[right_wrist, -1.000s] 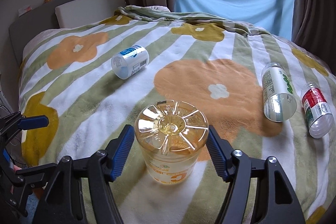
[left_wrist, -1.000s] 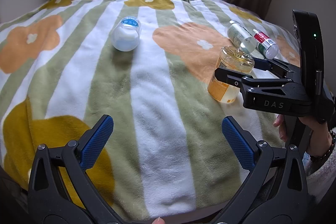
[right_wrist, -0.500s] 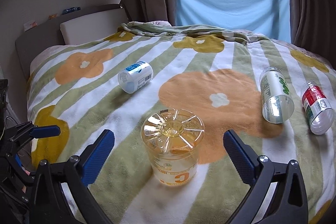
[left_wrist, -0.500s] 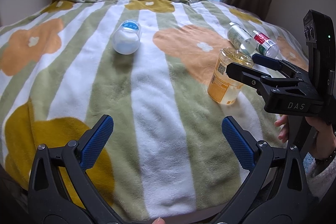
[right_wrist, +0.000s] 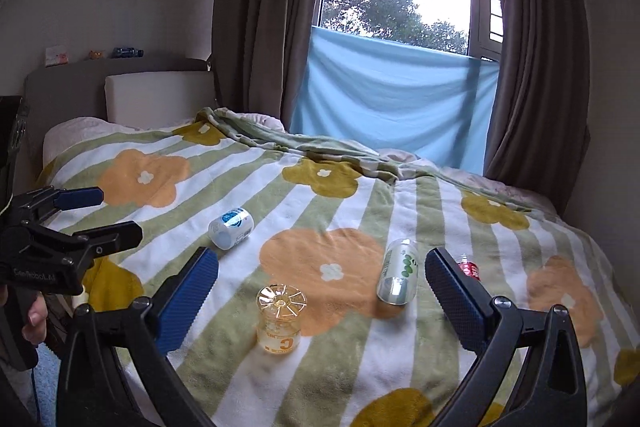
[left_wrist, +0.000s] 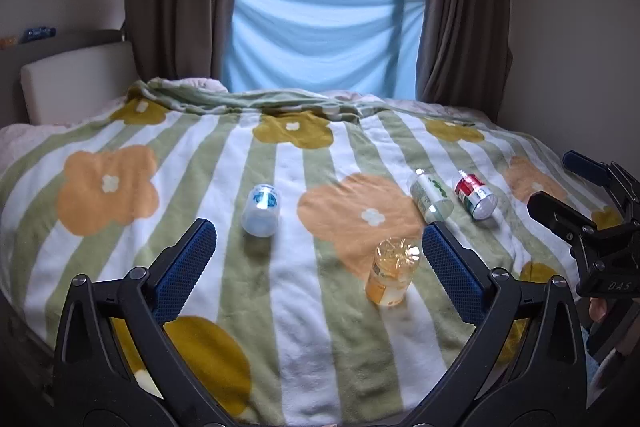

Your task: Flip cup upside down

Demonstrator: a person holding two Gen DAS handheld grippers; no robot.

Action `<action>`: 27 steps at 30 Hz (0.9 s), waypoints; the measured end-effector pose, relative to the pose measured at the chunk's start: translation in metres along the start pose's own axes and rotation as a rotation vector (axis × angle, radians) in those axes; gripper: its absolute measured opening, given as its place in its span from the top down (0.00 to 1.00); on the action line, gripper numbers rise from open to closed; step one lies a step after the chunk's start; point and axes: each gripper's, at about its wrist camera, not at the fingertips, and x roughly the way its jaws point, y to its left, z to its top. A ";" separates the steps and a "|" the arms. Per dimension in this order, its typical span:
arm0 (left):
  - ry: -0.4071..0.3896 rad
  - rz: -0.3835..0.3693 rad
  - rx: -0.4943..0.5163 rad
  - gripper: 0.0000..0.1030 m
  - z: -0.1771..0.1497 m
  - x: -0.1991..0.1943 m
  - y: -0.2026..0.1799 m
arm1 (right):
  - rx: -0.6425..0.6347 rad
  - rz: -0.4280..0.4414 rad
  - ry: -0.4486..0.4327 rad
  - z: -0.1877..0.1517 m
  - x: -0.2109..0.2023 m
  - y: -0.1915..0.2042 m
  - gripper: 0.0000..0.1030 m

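Note:
The clear yellow-tinted cup [left_wrist: 393,277] stands upside down on the striped flower blanket, base up; it also shows in the right wrist view [right_wrist: 280,319]. My left gripper [left_wrist: 320,271] is open and empty, pulled back above the near edge of the bed. My right gripper [right_wrist: 322,301] is open and empty, well back from the cup, which sits between its fingers in view. The right gripper also shows at the right edge of the left wrist view [left_wrist: 576,187].
A white cup with a blue label [left_wrist: 261,211] lies on its side at mid-bed. A green-labelled bottle [left_wrist: 430,195] and a red-labelled one [left_wrist: 475,195] lie at the right. Folded blanket, headboard [right_wrist: 156,95], curtains and window stand behind.
My right gripper opened, let go of the upside-down cup and drew back and up. My left gripper also lifted and pulled away; the cup stays standing on the blanket.

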 end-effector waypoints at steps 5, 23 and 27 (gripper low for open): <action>-0.086 0.032 0.029 0.00 0.023 -0.040 -0.013 | 0.078 -0.101 -0.042 0.018 -0.045 -0.009 0.00; -0.148 0.096 0.020 0.00 -0.007 -0.087 -0.032 | 0.172 -0.204 -0.115 0.000 -0.097 -0.012 0.00; -0.141 0.097 0.013 0.00 -0.008 -0.085 -0.033 | 0.176 -0.208 -0.118 0.001 -0.099 -0.012 0.00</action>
